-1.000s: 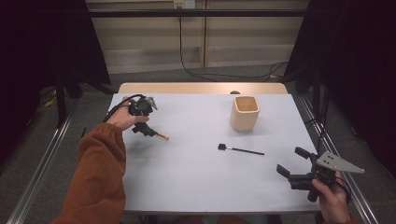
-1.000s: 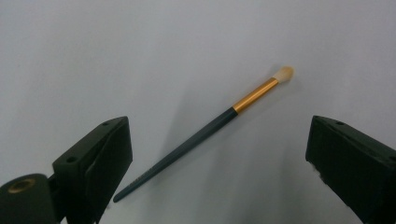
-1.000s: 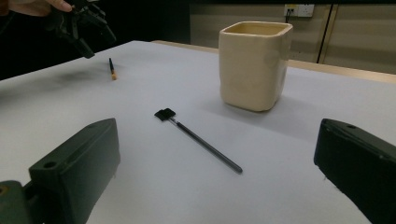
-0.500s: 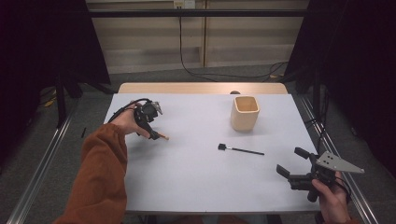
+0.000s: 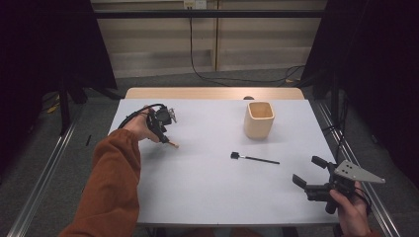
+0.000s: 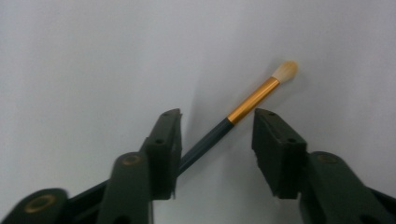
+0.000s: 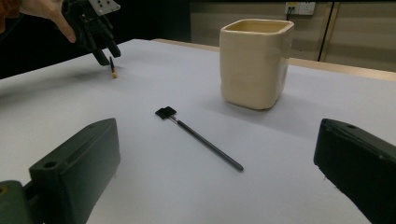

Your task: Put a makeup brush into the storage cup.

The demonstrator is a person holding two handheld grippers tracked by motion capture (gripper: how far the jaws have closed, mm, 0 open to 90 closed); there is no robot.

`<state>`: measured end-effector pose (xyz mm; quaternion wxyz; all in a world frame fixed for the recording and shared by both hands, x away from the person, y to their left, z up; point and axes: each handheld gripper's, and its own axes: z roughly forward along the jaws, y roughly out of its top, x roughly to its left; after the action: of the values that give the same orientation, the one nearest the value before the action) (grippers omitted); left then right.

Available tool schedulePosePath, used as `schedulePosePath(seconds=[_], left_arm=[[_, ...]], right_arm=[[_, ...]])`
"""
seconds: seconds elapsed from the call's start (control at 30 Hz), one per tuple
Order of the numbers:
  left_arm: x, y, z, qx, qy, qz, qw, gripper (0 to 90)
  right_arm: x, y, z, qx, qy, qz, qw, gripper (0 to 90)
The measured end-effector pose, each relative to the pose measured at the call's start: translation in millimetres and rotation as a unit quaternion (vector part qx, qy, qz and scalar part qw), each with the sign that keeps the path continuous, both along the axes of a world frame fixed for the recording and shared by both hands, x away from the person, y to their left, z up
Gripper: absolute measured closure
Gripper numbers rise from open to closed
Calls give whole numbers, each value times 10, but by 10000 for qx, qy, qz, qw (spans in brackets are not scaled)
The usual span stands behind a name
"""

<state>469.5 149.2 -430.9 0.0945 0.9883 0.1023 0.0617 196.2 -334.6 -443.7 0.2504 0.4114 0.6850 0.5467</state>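
A make-up brush (image 6: pixel 252 100) with a dark handle, gold ferrule and pale tip lies on the white table (image 5: pixel 207 197) at the left. My left gripper (image 5: pixel 164 137) points down over it. Its jaws have just been closing and now straddle the handle (image 6: pixel 215 123). The handle lies by one jaw and a gap remains at the other. In the right gripper view the left gripper (image 7: pixel 105 56) stands above the brush tip (image 7: pixel 113 72). My right gripper (image 5: pixel 306 170) rests open near the front right edge, holding nothing (image 7: pixel 219 140).
A thin black brush (image 5: pixel 254 158) lies mid-table, seen close ahead in the right gripper view (image 7: pixel 198 137). A cream square cup (image 5: pixel 259 120) stands upright behind it (image 7: pixel 254 63). Dark floor and metal rails flank the table.
The left gripper has shifted a little toward the brush and lowered onto it, and its jaws look narrower. The right gripper has stayed put.
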Motion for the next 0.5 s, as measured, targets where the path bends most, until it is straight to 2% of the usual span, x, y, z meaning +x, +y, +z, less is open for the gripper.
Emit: schedulePosePath(seconds=[0.07,0.13,0.17,0.33,0.43,0.5], left_arm=[[7,-8,-15,179,21,-147,9997,588],[5,-6,-35,206,42,-163,9996,603],[11,0,-33,284,11,-195,9994,604],[32,49,-58,334,29,-199,9992,636],[36,37,-98,561,15,-357,9978,624],[32,25,-109,559,38,-397,9976,621]], right_arm=[[-4,-1,2,1,-5,-7,10000,0],[-5,-2,1,-2,-3,-5,10000,0],[-5,-2,1,-6,-5,-3,10000,0],[-4,0,1,-1,-9,7,10000,0],[-1,0,-1,-1,-2,4,10000,0],[1,1,-1,3,-1,4,10000,0]])
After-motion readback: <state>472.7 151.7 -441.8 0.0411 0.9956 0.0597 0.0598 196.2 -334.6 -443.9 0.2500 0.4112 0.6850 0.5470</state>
